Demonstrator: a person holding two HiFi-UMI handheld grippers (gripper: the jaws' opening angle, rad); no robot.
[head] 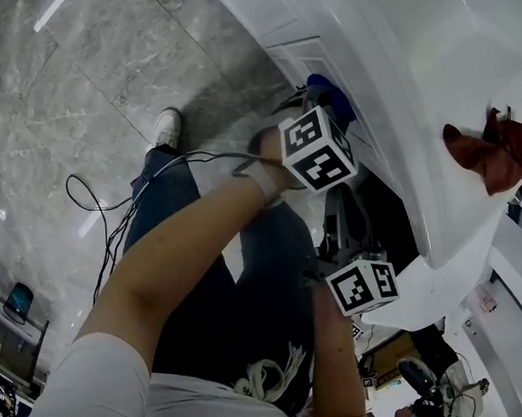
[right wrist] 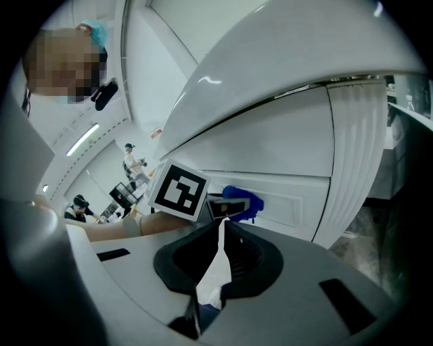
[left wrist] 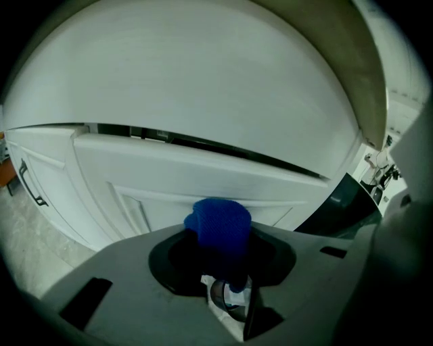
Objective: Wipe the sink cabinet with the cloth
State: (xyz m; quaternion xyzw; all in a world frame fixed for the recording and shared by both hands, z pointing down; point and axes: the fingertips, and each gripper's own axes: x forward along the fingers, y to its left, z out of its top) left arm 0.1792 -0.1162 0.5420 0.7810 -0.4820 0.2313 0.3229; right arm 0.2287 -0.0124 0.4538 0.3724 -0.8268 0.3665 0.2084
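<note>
A blue cloth [head: 331, 97] is pressed against the white sink cabinet's panelled door [head: 310, 56], and my left gripper [head: 325, 110] is shut on it. In the left gripper view the cloth [left wrist: 218, 226] bulges out of the jaws just in front of the door panel [left wrist: 203, 181]. My right gripper [head: 346, 230] hangs lower, beside the cabinet and away from the cloth. Its jaws [right wrist: 219, 251] are shut on nothing. From the right gripper view I see the left gripper's marker cube [right wrist: 178, 190] and the cloth [right wrist: 243, 202] against the door [right wrist: 284, 145].
A dark red cloth [head: 485, 153] lies on the white sink top [head: 411, 43]. A dark gap [head: 392, 217] opens beside the door. A black cable [head: 100, 208] trails over the marble floor by the person's shoe [head: 167, 127]. People stand far off [right wrist: 133, 162].
</note>
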